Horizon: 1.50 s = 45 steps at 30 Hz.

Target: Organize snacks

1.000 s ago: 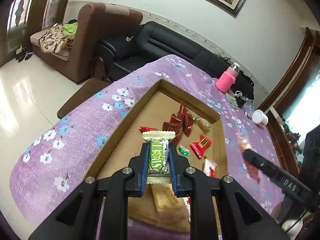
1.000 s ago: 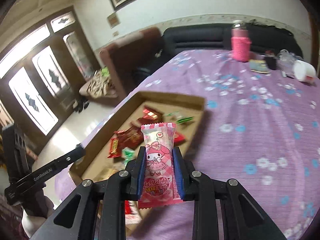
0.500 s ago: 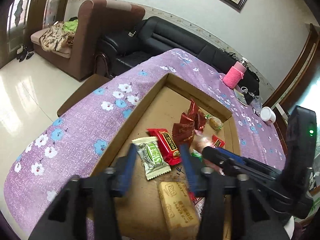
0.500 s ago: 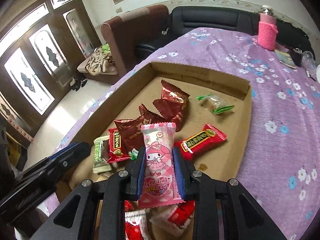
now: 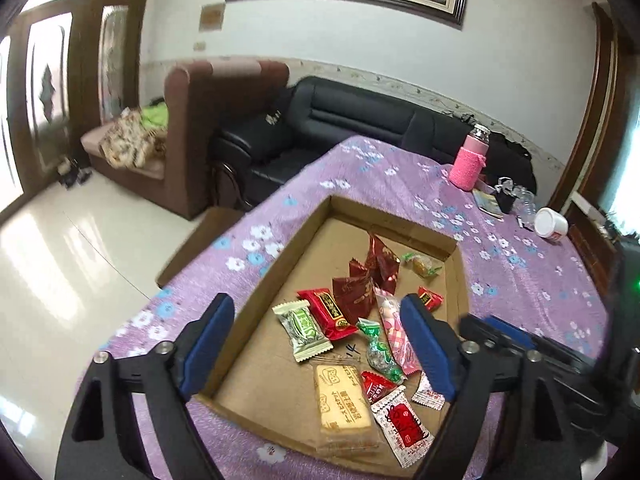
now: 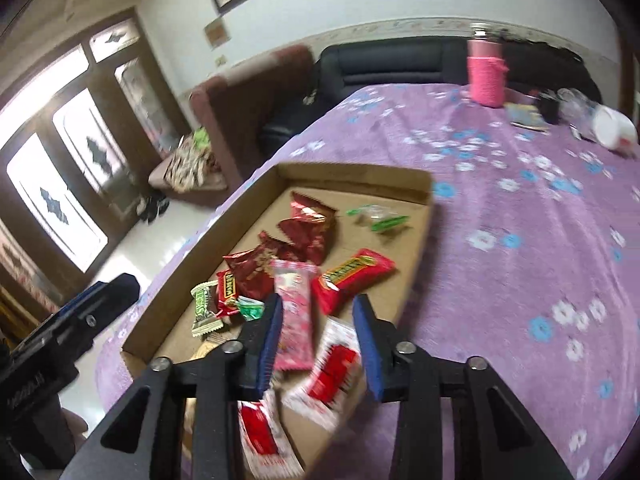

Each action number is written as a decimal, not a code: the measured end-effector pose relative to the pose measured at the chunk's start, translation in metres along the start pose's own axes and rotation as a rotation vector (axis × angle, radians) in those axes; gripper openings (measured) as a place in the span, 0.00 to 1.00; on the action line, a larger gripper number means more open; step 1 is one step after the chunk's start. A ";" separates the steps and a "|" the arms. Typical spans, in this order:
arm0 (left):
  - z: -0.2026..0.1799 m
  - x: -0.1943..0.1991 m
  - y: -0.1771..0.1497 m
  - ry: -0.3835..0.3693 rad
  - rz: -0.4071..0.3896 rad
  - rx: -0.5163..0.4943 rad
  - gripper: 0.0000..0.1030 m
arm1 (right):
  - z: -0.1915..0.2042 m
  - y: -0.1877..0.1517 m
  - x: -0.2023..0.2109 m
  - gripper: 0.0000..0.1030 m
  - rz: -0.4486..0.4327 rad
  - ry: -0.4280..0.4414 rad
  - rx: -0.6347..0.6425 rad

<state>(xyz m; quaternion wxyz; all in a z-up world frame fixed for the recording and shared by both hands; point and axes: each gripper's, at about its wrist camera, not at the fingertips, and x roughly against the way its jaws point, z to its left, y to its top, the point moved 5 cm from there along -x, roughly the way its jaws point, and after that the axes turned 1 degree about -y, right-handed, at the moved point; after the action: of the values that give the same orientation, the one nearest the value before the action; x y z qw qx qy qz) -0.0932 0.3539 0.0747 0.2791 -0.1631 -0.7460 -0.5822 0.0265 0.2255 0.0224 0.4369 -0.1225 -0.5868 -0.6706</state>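
Purple floral tablecloth (image 5: 360, 184) bearing cardboard tray (image 5: 256, 312) at frame centre, pink snack packet (image 6: 294, 312) among wrappers inside, lettering unreadable; left gripper (image 5: 320, 344) and right gripper (image 6: 318, 340) both spread, released.

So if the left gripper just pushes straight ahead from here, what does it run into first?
Probably the snacks in the cardboard tray: the open left gripper points down at the green-white packet and the red packet beside it. Depth is unclear, so either may come first.
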 end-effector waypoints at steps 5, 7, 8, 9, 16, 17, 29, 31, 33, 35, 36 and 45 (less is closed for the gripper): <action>-0.018 0.015 0.000 0.049 -0.025 -0.046 0.90 | -0.015 -0.017 0.026 0.43 -0.038 -0.031 -0.026; -0.024 0.019 -0.002 0.048 -0.018 -0.049 0.91 | -0.017 -0.023 0.030 0.43 -0.035 -0.042 -0.019; -0.028 0.020 -0.003 0.047 -0.014 -0.051 0.91 | -0.018 -0.025 0.033 0.43 -0.037 -0.045 -0.016; -0.031 0.022 -0.004 0.047 -0.010 -0.055 0.91 | -0.019 -0.028 0.036 0.43 -0.040 -0.048 -0.014; -0.047 0.031 -0.011 0.054 -0.002 -0.083 0.91 | -0.025 -0.042 0.051 0.46 -0.054 -0.056 -0.003; -0.050 0.032 -0.011 0.052 -0.002 -0.089 0.91 | -0.027 -0.043 0.053 0.47 -0.056 -0.056 -0.006; -0.074 0.035 -0.017 0.040 0.013 -0.138 0.91 | -0.035 -0.047 0.062 0.49 -0.065 -0.059 -0.020; -0.077 0.035 -0.018 0.039 0.014 -0.144 0.91 | -0.036 -0.048 0.061 0.49 -0.057 -0.058 -0.023; -0.079 0.035 -0.019 0.038 0.015 -0.147 0.91 | -0.038 -0.049 0.060 0.49 -0.053 -0.056 -0.027; -0.081 0.035 -0.020 0.037 0.017 -0.149 0.91 | -0.039 -0.050 0.061 0.49 -0.053 -0.056 -0.027; -0.081 0.035 -0.020 0.037 0.018 -0.151 0.91 | -0.040 -0.050 0.061 0.49 -0.054 -0.057 -0.028; -0.091 0.031 -0.026 0.029 0.033 -0.163 0.91 | -0.048 -0.053 0.063 0.50 -0.055 -0.062 -0.047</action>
<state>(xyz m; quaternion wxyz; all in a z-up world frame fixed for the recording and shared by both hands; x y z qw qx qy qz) -0.1114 0.2575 0.0883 0.2850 -0.1890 -0.6893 -0.6386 -0.0322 0.1511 0.0158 0.3969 -0.1374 -0.5871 -0.6920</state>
